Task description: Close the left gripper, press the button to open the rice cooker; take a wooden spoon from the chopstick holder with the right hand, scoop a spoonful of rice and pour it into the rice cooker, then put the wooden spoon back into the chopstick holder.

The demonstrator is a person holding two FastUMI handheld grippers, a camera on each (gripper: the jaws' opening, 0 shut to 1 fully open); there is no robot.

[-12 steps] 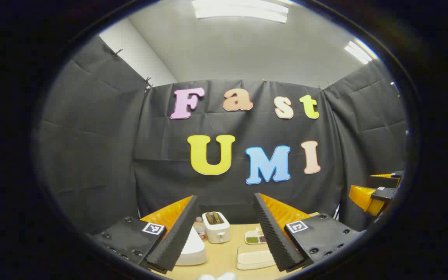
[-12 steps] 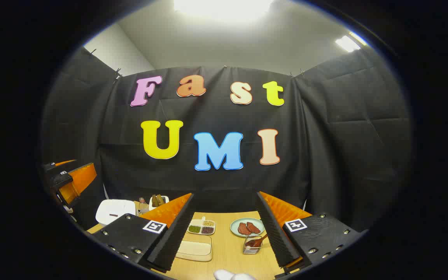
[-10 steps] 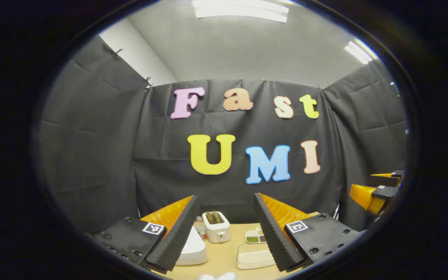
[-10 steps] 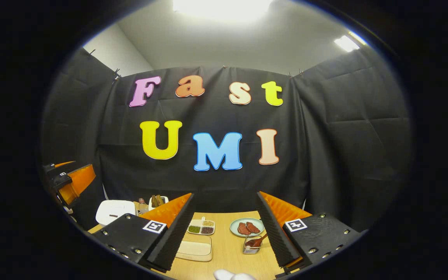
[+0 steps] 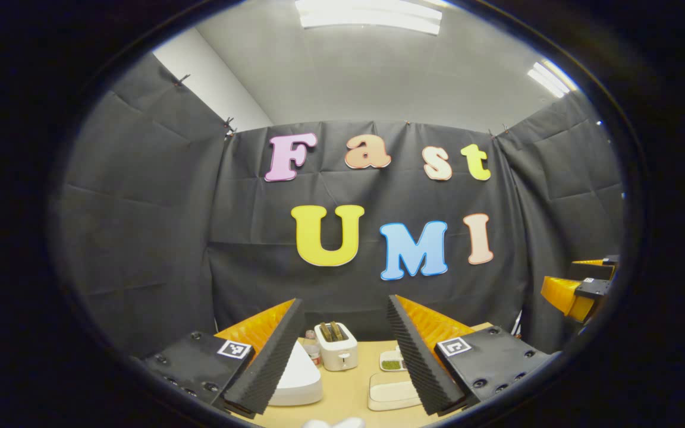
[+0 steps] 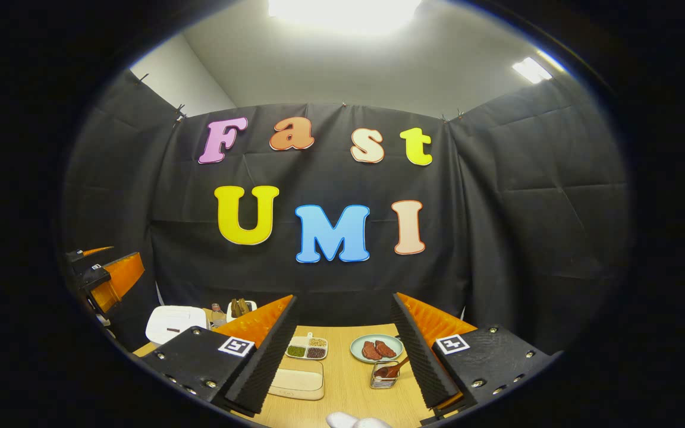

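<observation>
My left gripper (image 5: 344, 301) is open, held high above the table's near side. The white rice cooker (image 5: 298, 377), lid down, lies below its left finger. My right gripper (image 6: 343, 297) is open too, with nothing between its fingers. Below its right finger stands a wire chopstick holder (image 6: 383, 376) with a wooden spoon (image 6: 393, 368) leaning in it. A pale rectangular tray (image 6: 298, 379) sits by its left finger. In the right gripper view the rice cooker (image 6: 173, 321) is far left, under the left gripper (image 6: 104, 279). The right gripper (image 5: 583, 291) appears at the right edge of the left gripper view.
On the wooden table (image 6: 348, 392) stand a white toaster (image 5: 336, 345) holding toast, a small bottle (image 5: 313, 351), a divided dish of grains (image 6: 307, 348) and a green plate with meat slices (image 6: 376, 348). A white object (image 6: 357, 421) pokes in at the bottom edge.
The left gripper view has drifted slightly, so the table items sit a little further right. Both grippers stay open and nothing on the table has moved.
</observation>
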